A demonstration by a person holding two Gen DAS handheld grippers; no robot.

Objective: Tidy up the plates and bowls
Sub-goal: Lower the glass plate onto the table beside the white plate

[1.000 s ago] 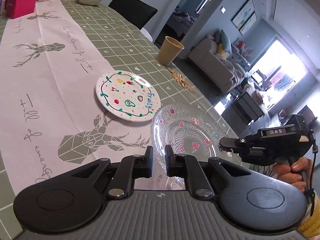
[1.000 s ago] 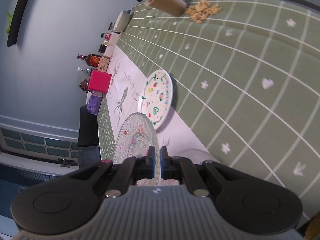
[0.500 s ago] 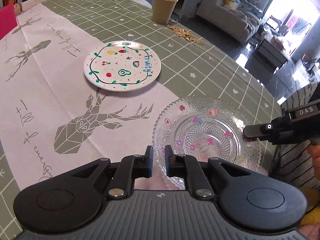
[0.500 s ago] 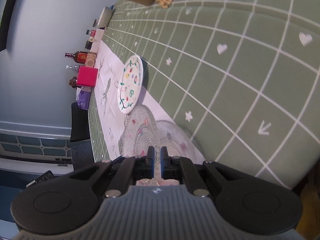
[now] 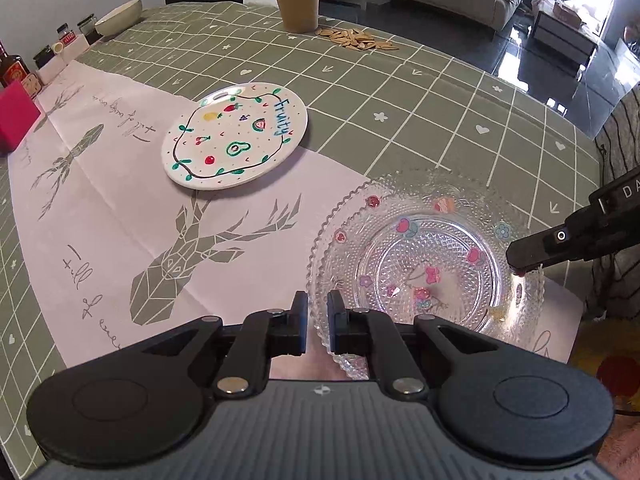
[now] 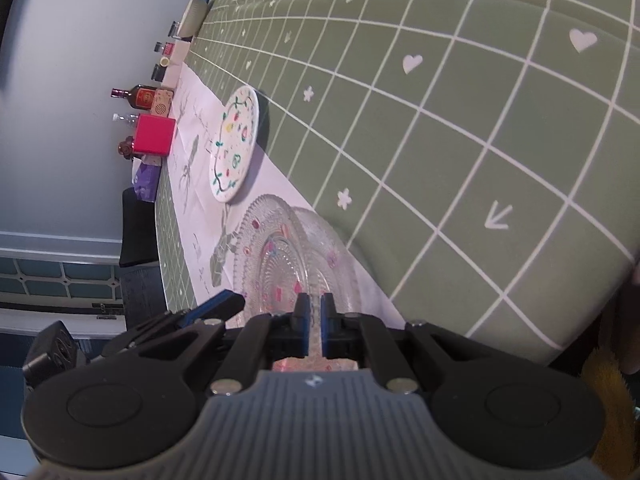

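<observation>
A clear glass plate [image 5: 428, 264] with pink flower decals is held by its rim from two sides, low over the white runner near the table's front edge. My left gripper [image 5: 317, 320] is shut on its left rim. My right gripper [image 5: 520, 266] is shut on the opposite rim. In the right wrist view the glass plate [image 6: 276, 264] runs edge-on between the pads of the right gripper [image 6: 315, 316], with the left gripper [image 6: 230, 304] on its far side. A white "Fruity" plate [image 5: 235, 136] [image 6: 234, 144] lies flat farther up the runner.
A tan paper cup [image 5: 296, 2] and scattered seeds [image 5: 356, 38] sit at the far edge of the green checked tablecloth [image 5: 420, 92]. A cream bowl [image 5: 119, 16], small jars, a bottle [image 5: 14, 74] and a pink box [image 5: 14, 120] line the far left.
The left wrist view has rolled level and tipped further down. The glass plate, still gripped on both rims, has swung and sunk closer to the runner.
</observation>
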